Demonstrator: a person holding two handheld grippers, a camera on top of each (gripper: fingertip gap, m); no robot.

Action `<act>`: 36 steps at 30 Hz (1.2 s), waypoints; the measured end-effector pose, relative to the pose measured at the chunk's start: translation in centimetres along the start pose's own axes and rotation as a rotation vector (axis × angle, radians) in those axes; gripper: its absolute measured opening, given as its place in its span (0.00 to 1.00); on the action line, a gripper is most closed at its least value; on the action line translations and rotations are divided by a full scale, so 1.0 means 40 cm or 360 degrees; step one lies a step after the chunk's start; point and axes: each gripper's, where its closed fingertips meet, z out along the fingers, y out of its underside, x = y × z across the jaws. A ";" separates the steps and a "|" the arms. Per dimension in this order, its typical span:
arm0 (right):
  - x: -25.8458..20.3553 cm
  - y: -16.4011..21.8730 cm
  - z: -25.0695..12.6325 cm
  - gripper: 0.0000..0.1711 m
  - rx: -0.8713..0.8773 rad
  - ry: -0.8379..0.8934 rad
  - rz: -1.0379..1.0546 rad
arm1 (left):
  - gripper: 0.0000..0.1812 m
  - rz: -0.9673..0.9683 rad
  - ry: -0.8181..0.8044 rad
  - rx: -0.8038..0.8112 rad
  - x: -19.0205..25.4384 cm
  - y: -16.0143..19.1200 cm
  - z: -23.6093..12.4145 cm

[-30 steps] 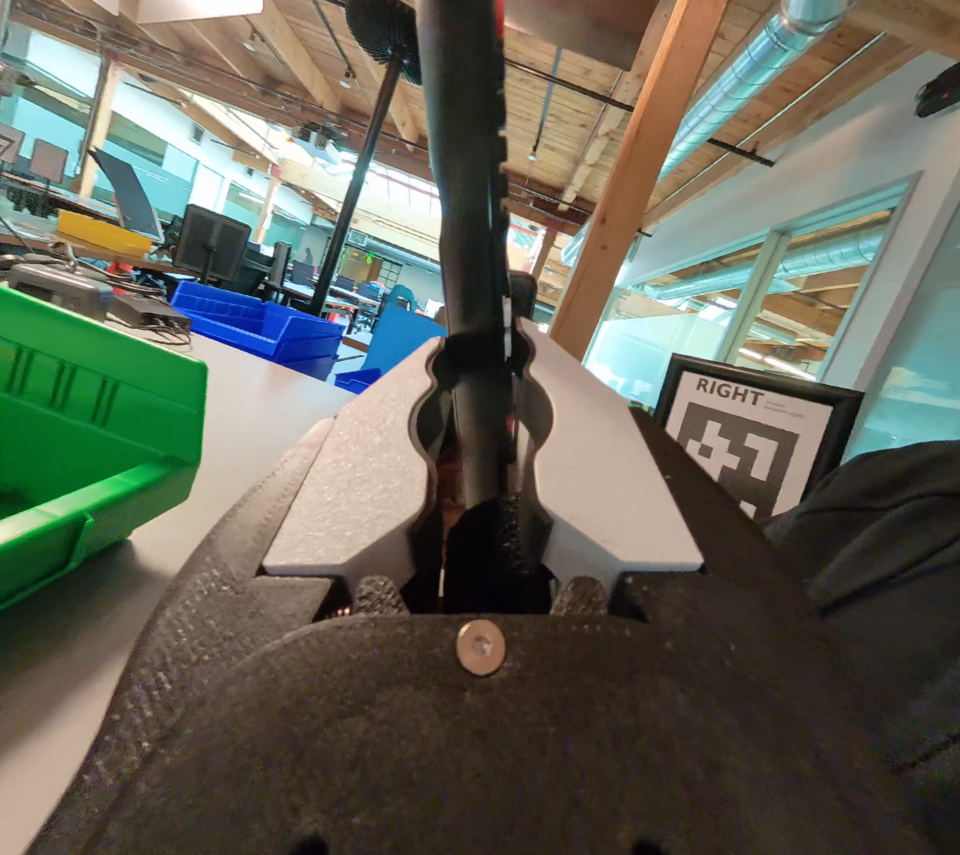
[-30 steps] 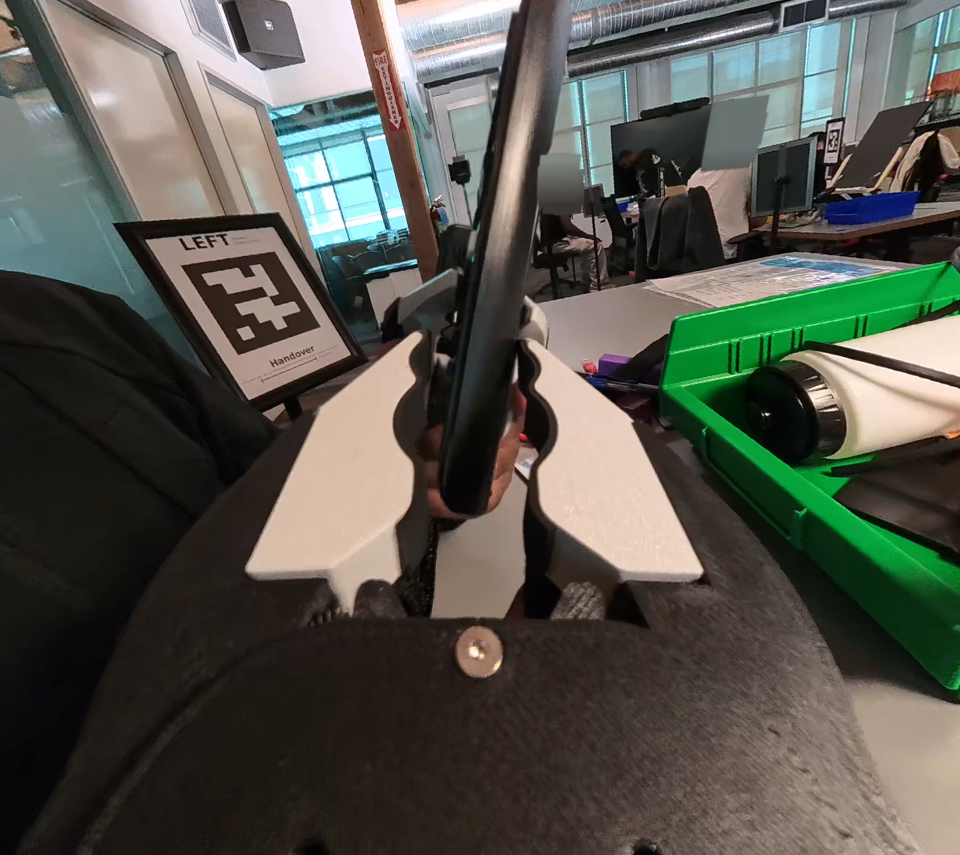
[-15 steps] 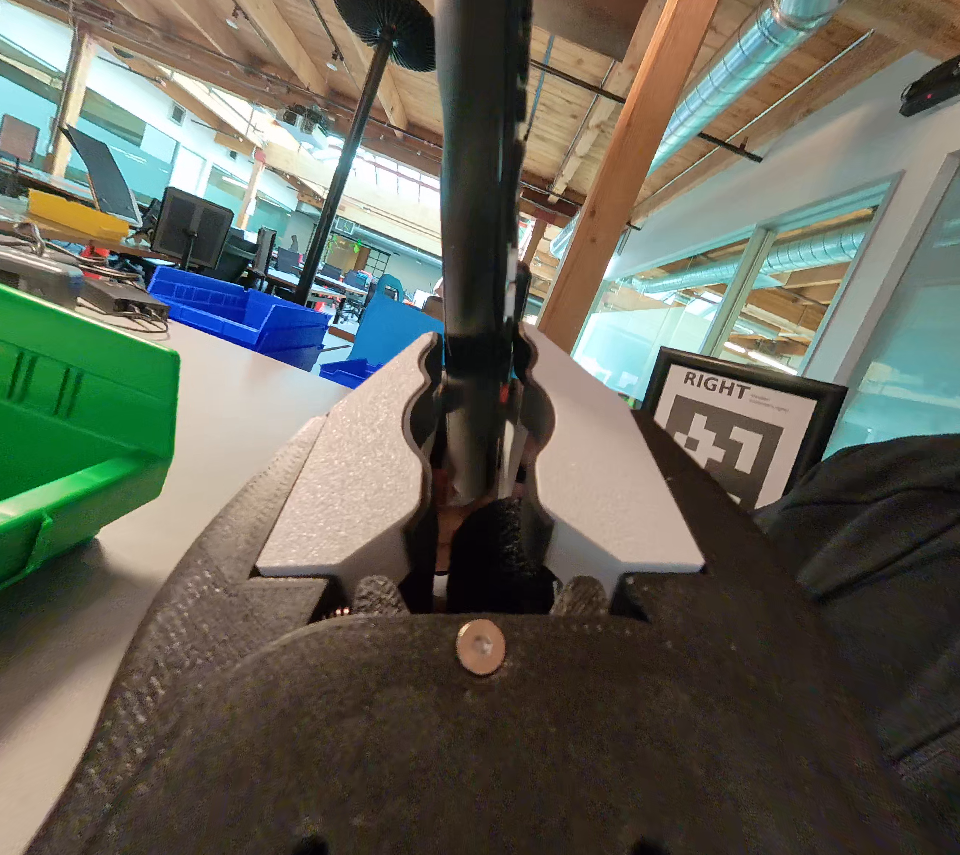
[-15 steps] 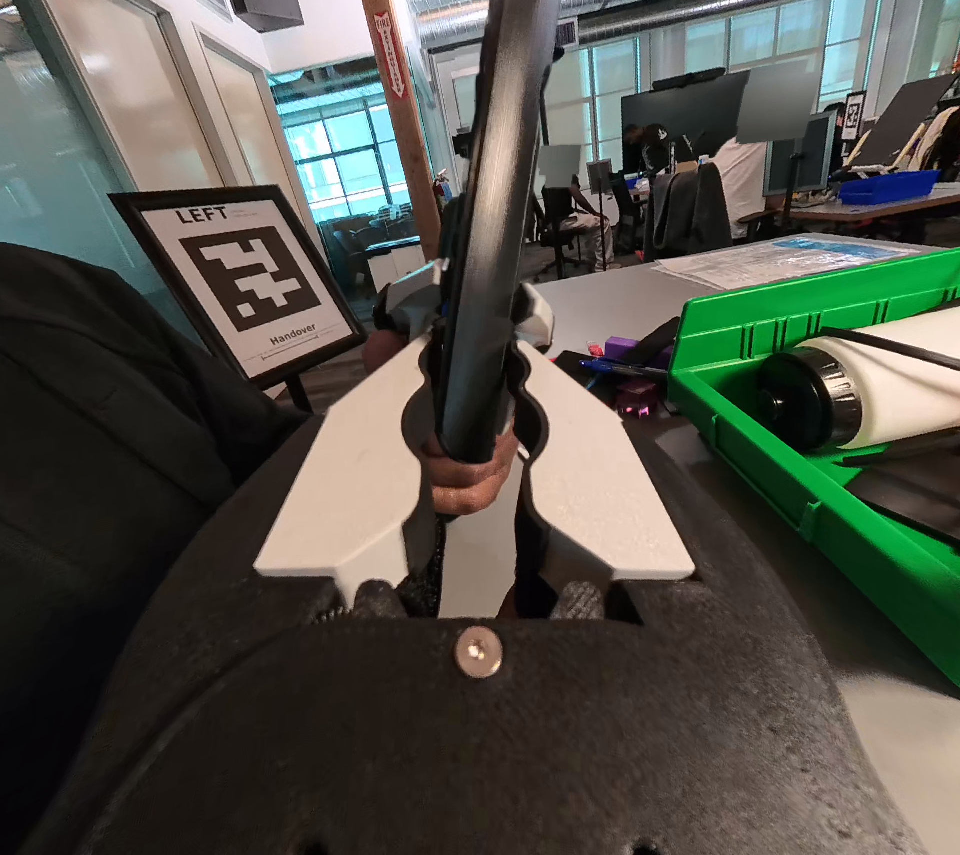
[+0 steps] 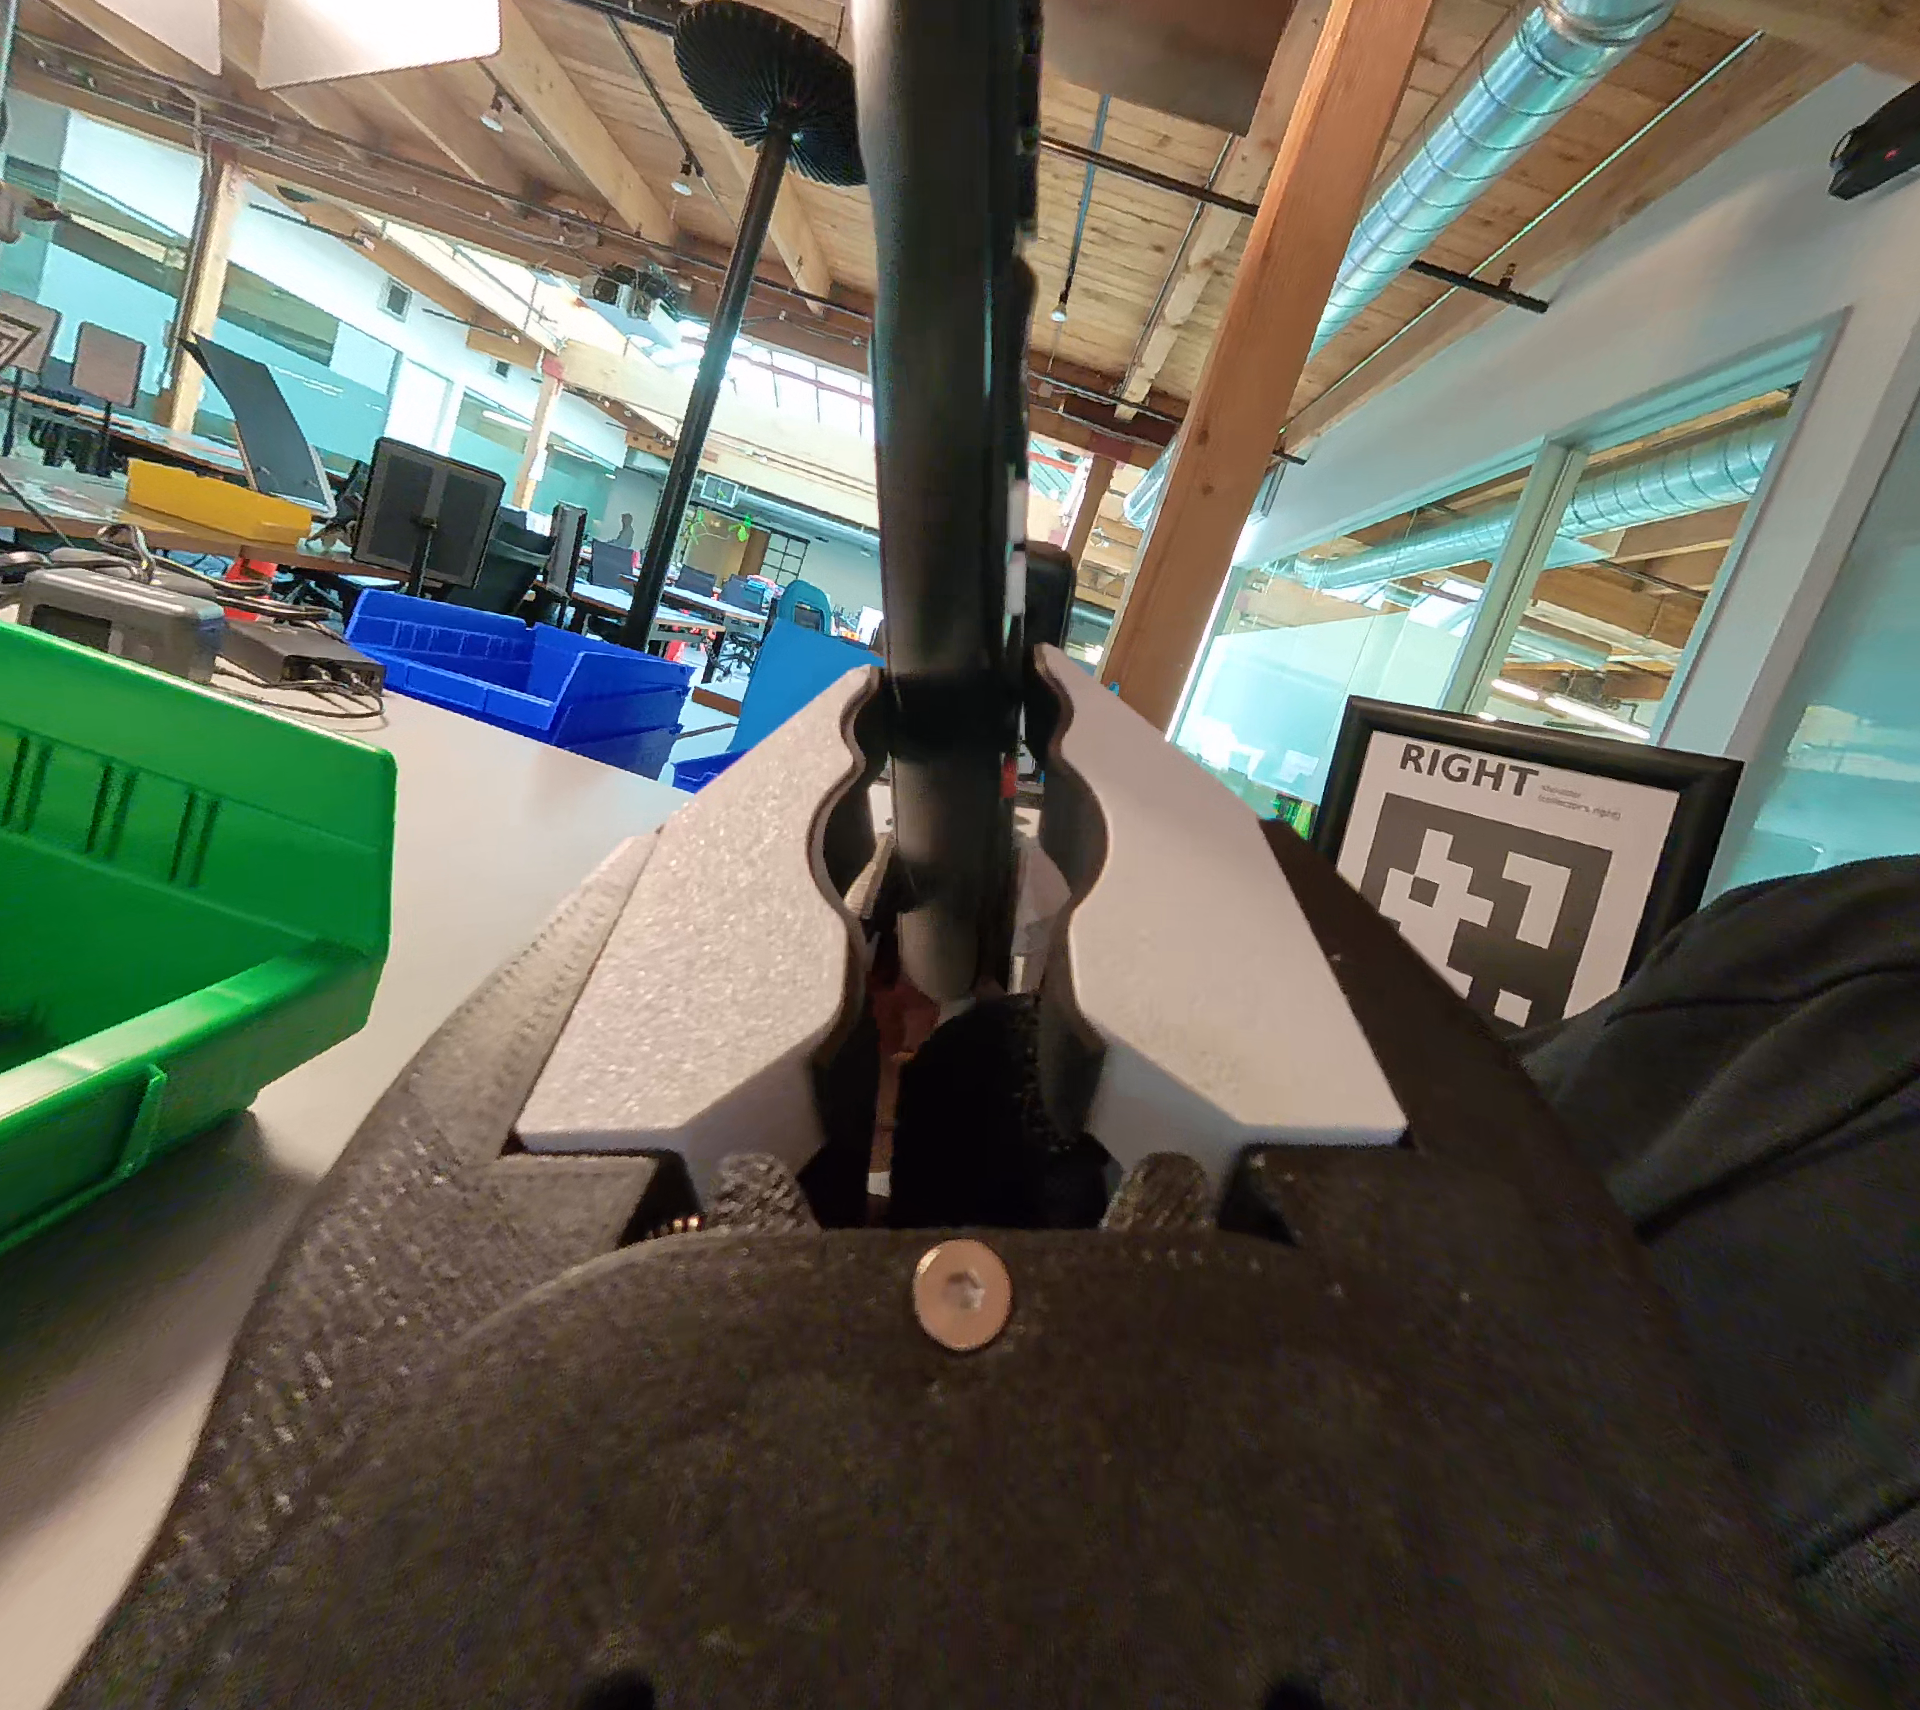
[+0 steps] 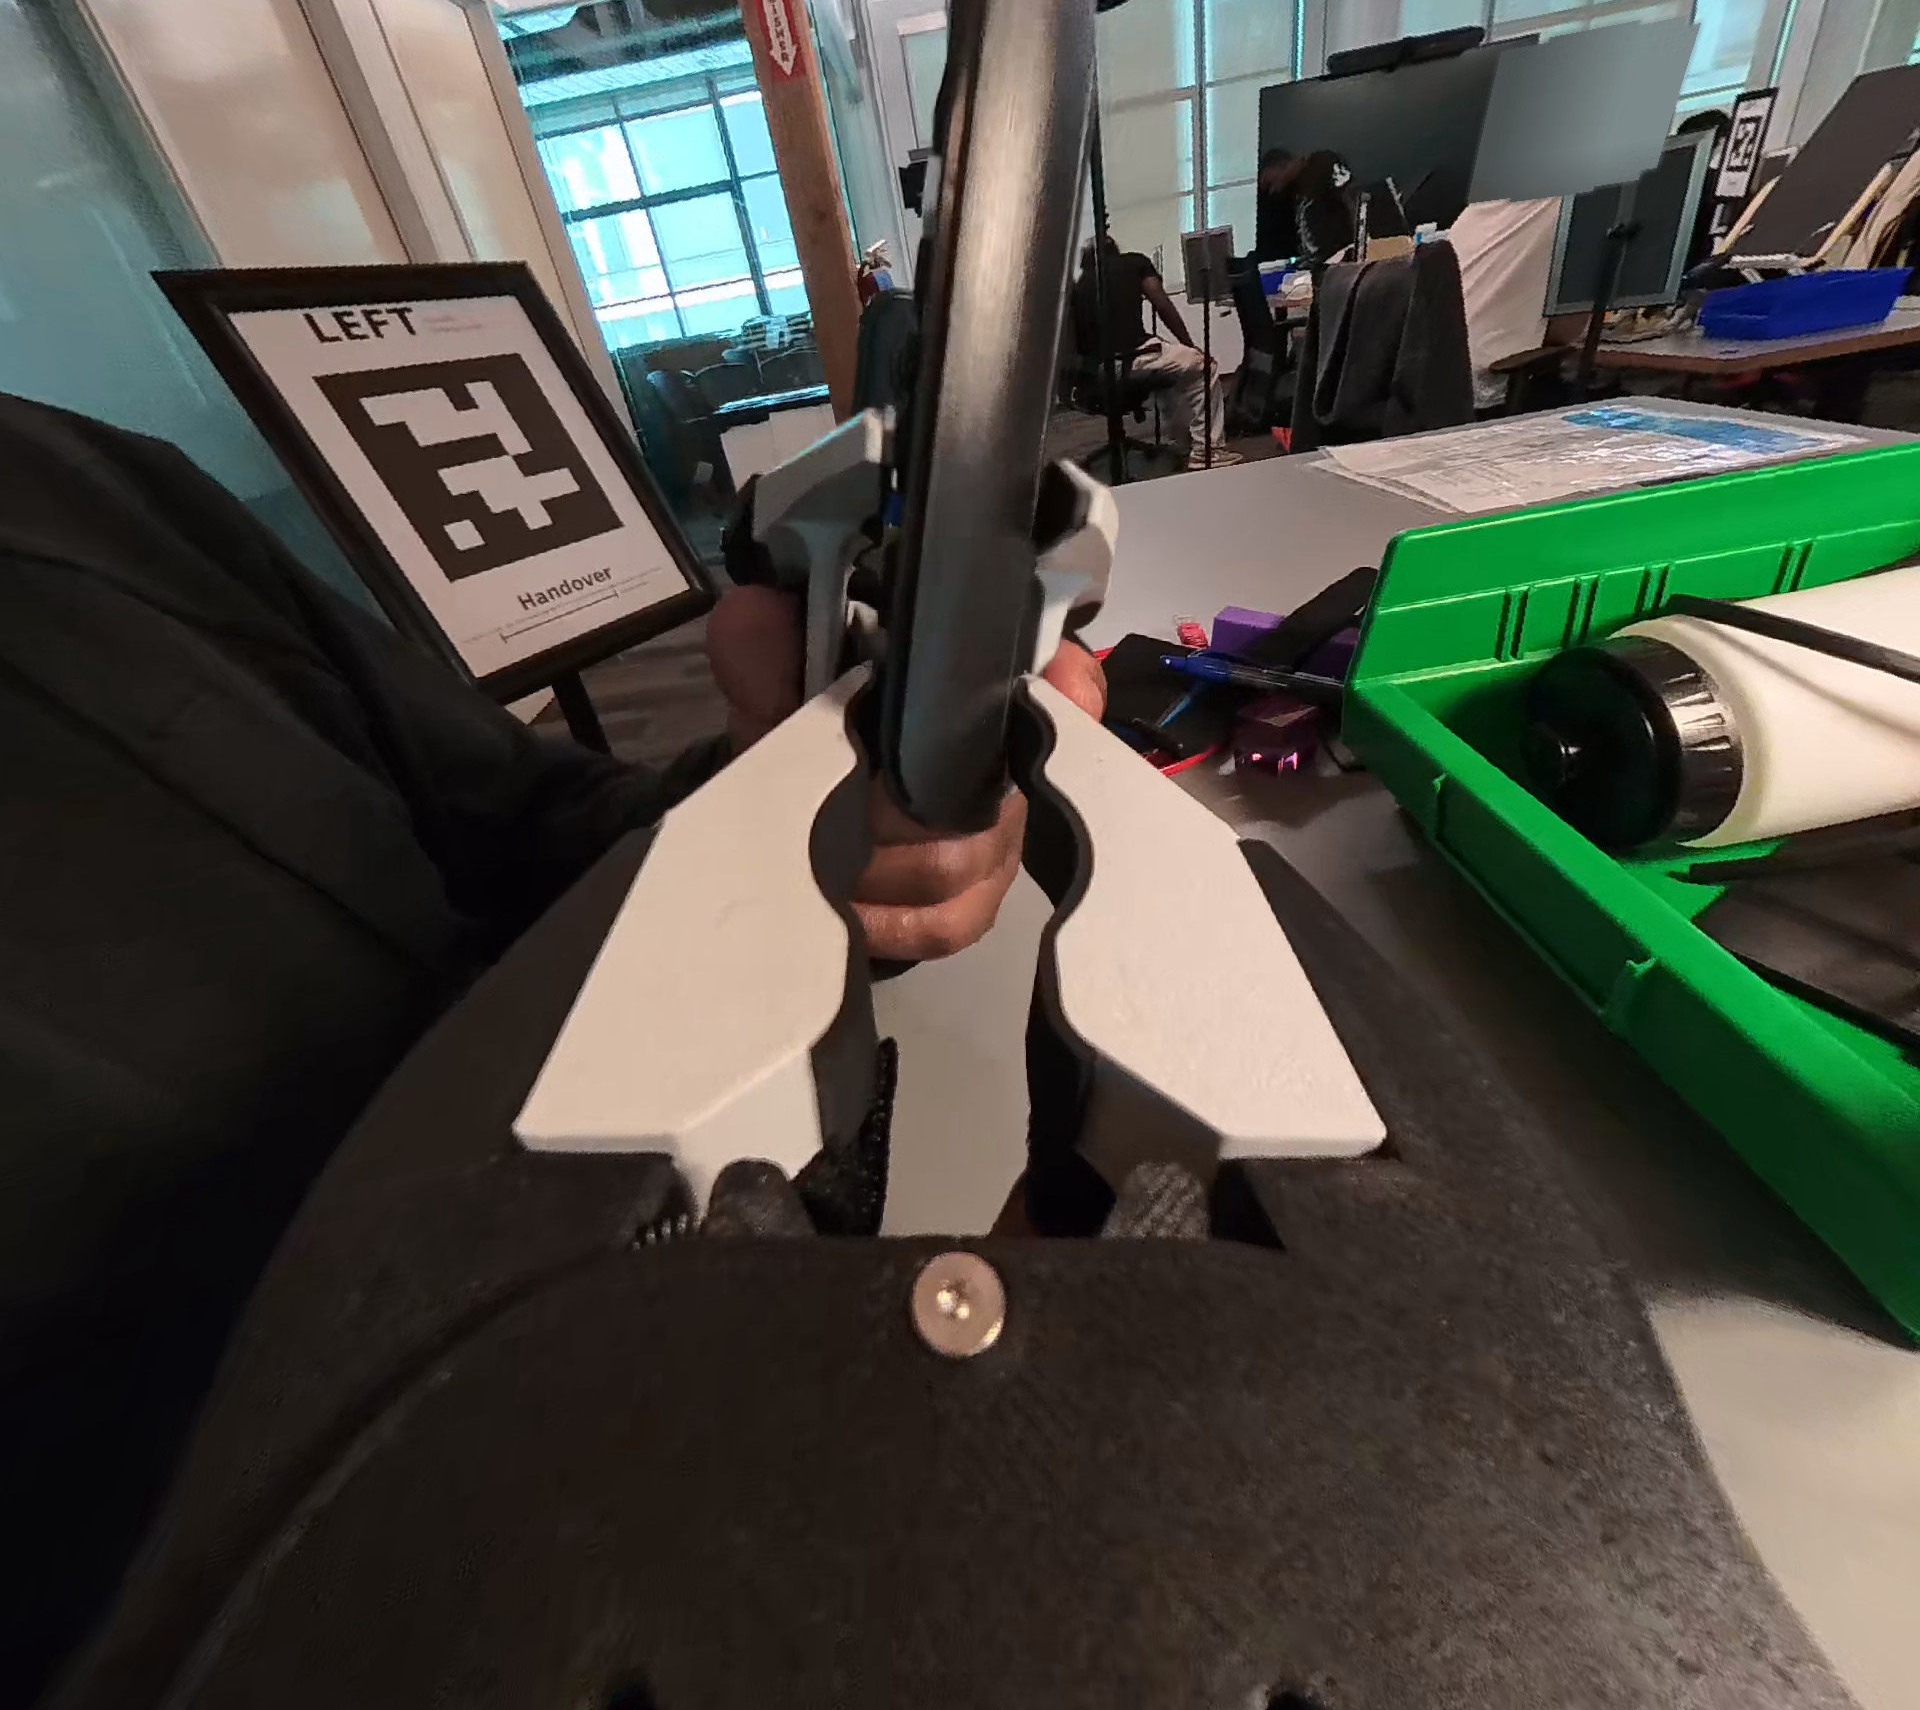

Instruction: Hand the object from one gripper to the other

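A long black tool (image 5: 935,310) stands upright between my two grippers, which face each other. My left gripper (image 5: 956,704) is shut on its lower shaft, and its top runs out of view. In the right wrist view the same tool (image 6: 1008,206) rises from my right gripper (image 6: 943,715), whose fingertips press on its lower end. Just behind it the left gripper (image 6: 935,507) grips the shaft a little higher. A person's hand (image 6: 925,881) holds that left gripper.
A green bin (image 5: 187,829) sits on the grey table (image 5: 499,808), in the right wrist view (image 6: 1558,559) holding a white roll (image 6: 1818,725). Pens and purple bits (image 6: 1247,694) lie beside it. Framed marker signs (image 5: 1486,871) (image 6: 468,465) stand nearby. Blue bins (image 5: 520,673) lie farther back.
My right gripper has closed from loosely around the tool onto its lower end. The tool now reaches higher in both views, its top out of frame. The left gripper keeps hold.
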 end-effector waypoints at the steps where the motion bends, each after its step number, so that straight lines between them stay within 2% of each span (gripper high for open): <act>1: 0.001 0.002 0.004 0.14 -0.0002 0.0006 0.0001 | 0.15 -0.0004 -0.0011 -0.0022 -0.003 0.007 0.004; 4: -0.003 0.001 0.011 0.13 0.0010 0.0003 0.0011 | 0.19 0.0065 -0.0048 -0.0178 -0.006 0.052 0.017; 6: -0.001 -0.009 0.005 0.14 0.0038 0.0003 0.0010 | 0.16 0.0166 -0.0075 -0.0175 -0.006 0.046 0.014; 11: 0.002 0.006 -0.009 0.15 -0.0032 -0.0013 0.0026 | 0.14 0.0172 -0.0104 -0.0244 -0.016 0.062 0.014; 17: 0.014 0.029 -0.079 0.20 -0.0217 0.0043 -0.0128 | 0.15 0.0322 -0.0197 -0.0313 -0.029 0.077 0.015; 22: 0.027 -0.069 -0.146 0.19 0.0045 0.0139 -0.0162 | 0.14 0.0315 -0.0200 -0.0455 -0.034 0.120 0.021; 24: 0.012 -0.071 -0.136 0.19 0.0044 0.0108 -0.0177 | 0.15 0.0344 -0.0203 -0.0603 -0.037 0.165 0.025; 28: -0.013 -0.009 -0.079 0.19 -0.0154 0.0049 -0.0261 | 0.14 0.0474 -0.0185 -0.0828 -0.030 0.232 0.027; 31: -0.018 0.009 -0.056 0.20 -0.0201 0.0030 -0.0268 | 0.14 0.0529 -0.0163 -0.0857 -0.021 0.241 0.026; 36: 0.003 -0.028 -0.068 0.14 -0.0086 0.0105 -0.0273 | 0.15 0.0441 -0.0184 -0.0759 -0.026 0.217 0.028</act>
